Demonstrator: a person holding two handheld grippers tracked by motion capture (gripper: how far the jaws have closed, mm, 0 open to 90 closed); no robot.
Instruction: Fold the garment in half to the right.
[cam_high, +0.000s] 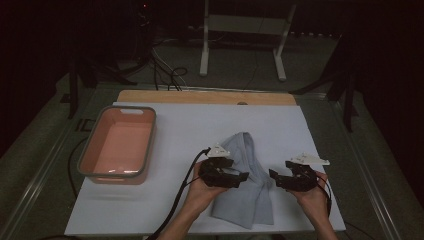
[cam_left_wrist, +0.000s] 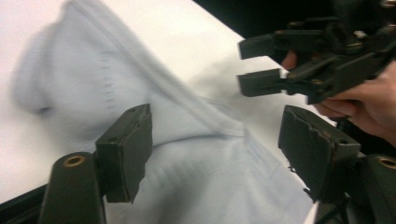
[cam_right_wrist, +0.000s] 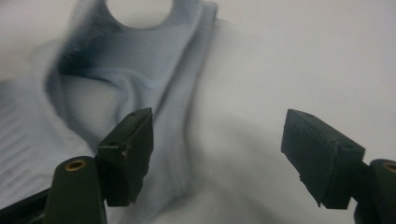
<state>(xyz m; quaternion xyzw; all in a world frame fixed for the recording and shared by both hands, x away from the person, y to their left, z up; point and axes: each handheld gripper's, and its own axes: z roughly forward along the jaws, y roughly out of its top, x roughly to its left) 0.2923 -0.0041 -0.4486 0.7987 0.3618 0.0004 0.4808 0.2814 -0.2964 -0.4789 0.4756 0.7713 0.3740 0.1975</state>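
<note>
Garment (cam_high: 245, 175), one, grey, two open grippers, one basin (cam_high: 120, 142)

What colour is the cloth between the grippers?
Pale blue-grey cloth, plain with a fine ribbed knit; the right gripper view shows it best.

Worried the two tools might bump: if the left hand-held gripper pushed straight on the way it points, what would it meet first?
Probably the pale blue cloth, lying under and ahead of the open left hand-held gripper. The right hand-held gripper sits farther off, up and to the right, though depth is hard to judge.
</note>
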